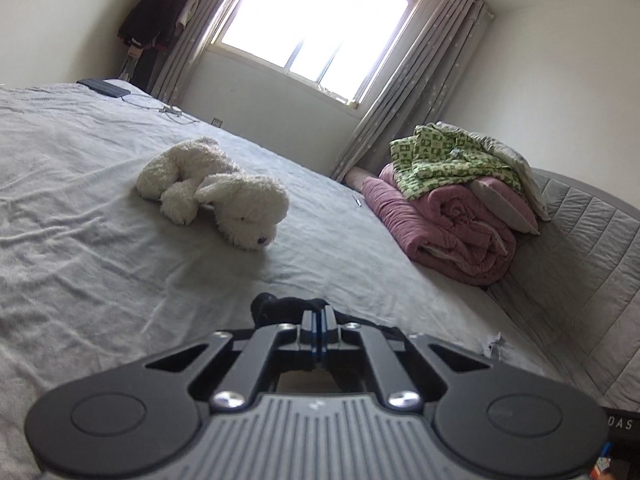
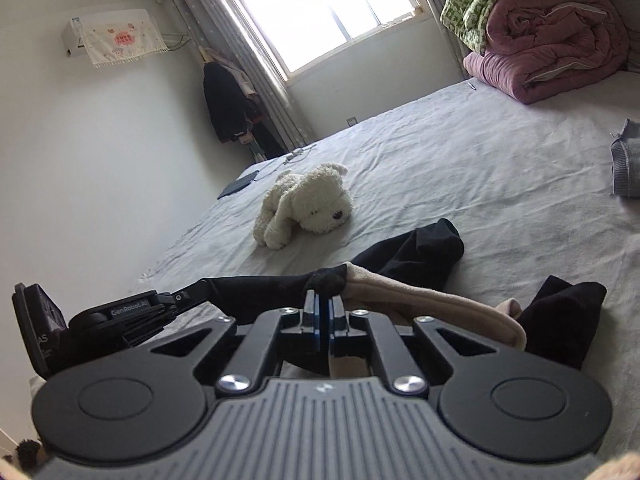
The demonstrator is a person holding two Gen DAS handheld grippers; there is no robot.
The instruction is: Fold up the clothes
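Note:
A black garment with a beige fleecy lining (image 2: 420,256) lies bunched on the grey bed sheet (image 2: 480,168). My right gripper (image 2: 322,296) is shut on a black edge of it, where the beige lining folds out to the right. A strip of the black cloth runs taut to the left, and my left gripper (image 2: 200,290) holds its other end just above the sheet. In the left wrist view my left gripper (image 1: 319,312) is shut, with a bunch of the black garment (image 1: 280,306) at its fingertips. Most of the garment is hidden there behind the gripper body.
A white plush dog (image 2: 308,204) lies mid-bed beyond the garment. A folded pink quilt (image 2: 548,44) topped by a green patterned blanket (image 2: 468,4) sits at the far right by the headboard. A grey cloth (image 2: 626,160) lies at the right edge, and a dark tablet (image 2: 238,188) at the far left.

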